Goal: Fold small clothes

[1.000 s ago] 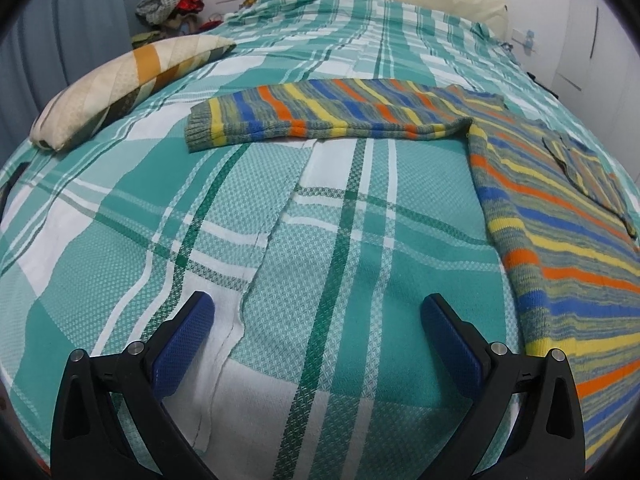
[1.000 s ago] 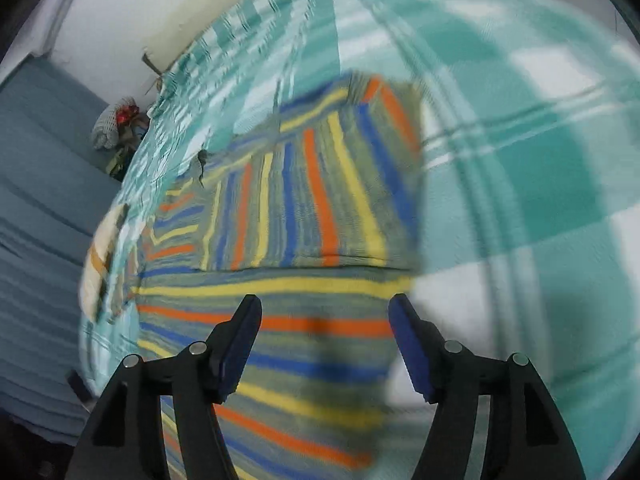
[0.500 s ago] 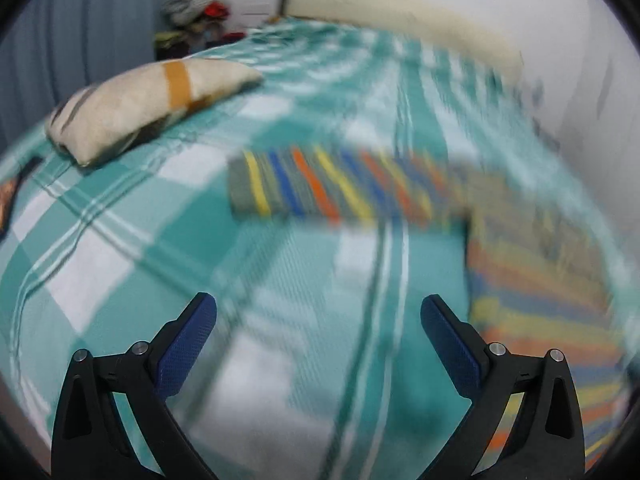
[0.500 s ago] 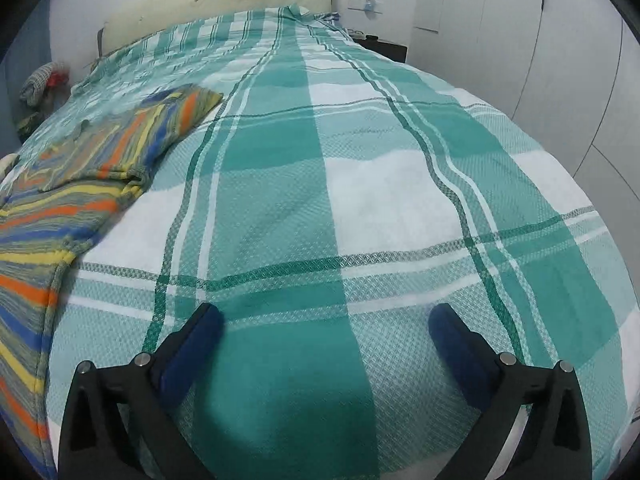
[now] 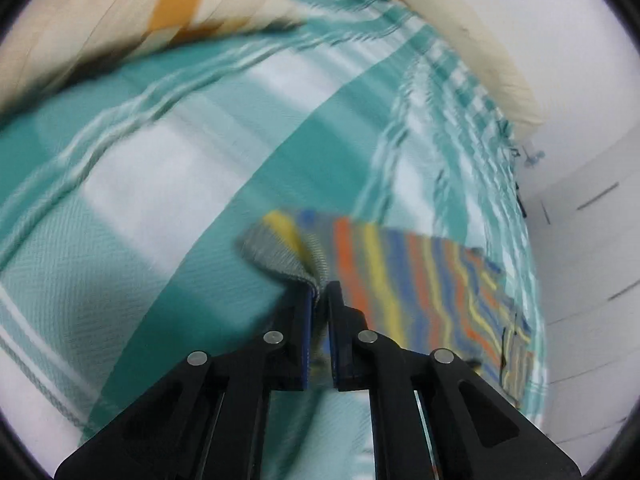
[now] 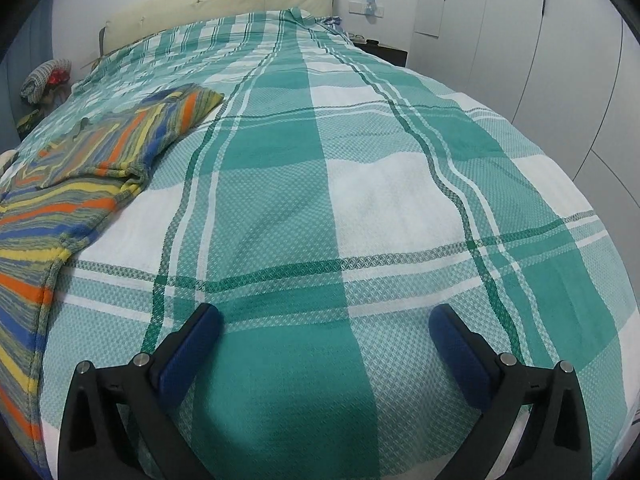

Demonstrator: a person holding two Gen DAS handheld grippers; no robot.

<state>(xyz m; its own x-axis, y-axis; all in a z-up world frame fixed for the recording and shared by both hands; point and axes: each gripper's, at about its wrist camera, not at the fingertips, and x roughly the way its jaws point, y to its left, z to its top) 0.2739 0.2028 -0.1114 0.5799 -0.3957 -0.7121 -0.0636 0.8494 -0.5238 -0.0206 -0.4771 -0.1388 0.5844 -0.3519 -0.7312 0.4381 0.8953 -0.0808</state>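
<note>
A small striped sweater [image 6: 72,184] in orange, yellow, blue and grey lies on a teal-and-white plaid bedspread [image 6: 360,200]. In the left wrist view my left gripper [image 5: 319,294] is shut on the grey cuff of the sweater's sleeve [image 5: 288,252], which is raised a little off the bed; the striped sleeve [image 5: 400,276] trails off to the right. In the right wrist view my right gripper [image 6: 324,326] stands wide open over bare bedspread, with nothing between its fingers. The sweater lies well to its left with one sleeve folded over the body.
A cream pillow with an orange band [image 5: 160,12] lies close ahead of the left gripper. A cream headboard [image 6: 216,4] ends the bed. White wardrobe doors [image 6: 540,60] stand along the right. A heap of clothes [image 6: 44,80] sits at the far left.
My left gripper has moved up to the sleeve's cuff, rolled, and shut on it. The right gripper swung off the sweater, opened wide, and now holds still over the bedspread.
</note>
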